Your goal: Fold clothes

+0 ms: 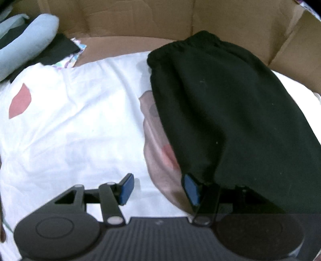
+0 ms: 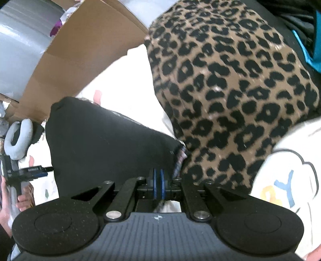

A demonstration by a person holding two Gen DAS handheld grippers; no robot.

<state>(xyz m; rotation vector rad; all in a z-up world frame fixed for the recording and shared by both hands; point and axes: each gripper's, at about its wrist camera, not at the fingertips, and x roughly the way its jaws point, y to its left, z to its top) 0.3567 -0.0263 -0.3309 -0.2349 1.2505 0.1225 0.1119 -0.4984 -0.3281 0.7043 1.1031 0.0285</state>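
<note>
Left tool [image 1: 158, 188] seen spread wide, empty, beside black garment [image 1: 230, 120] hem on white sheet [image 1: 70, 130]. Right tool [image 2: 158, 185] pinched shut, apparently on black fabric edge. Hem best gripped squarely, fold kept taut.

I have open white sheet [image 1: 70, 130] across the left and centre of the left wrist view. Cardboard walls [image 1: 140, 18] close off the top, black shorts [image 1: 230, 120] fill the right, and a grey pillow [image 1: 30, 40] crowds the upper left.
</note>
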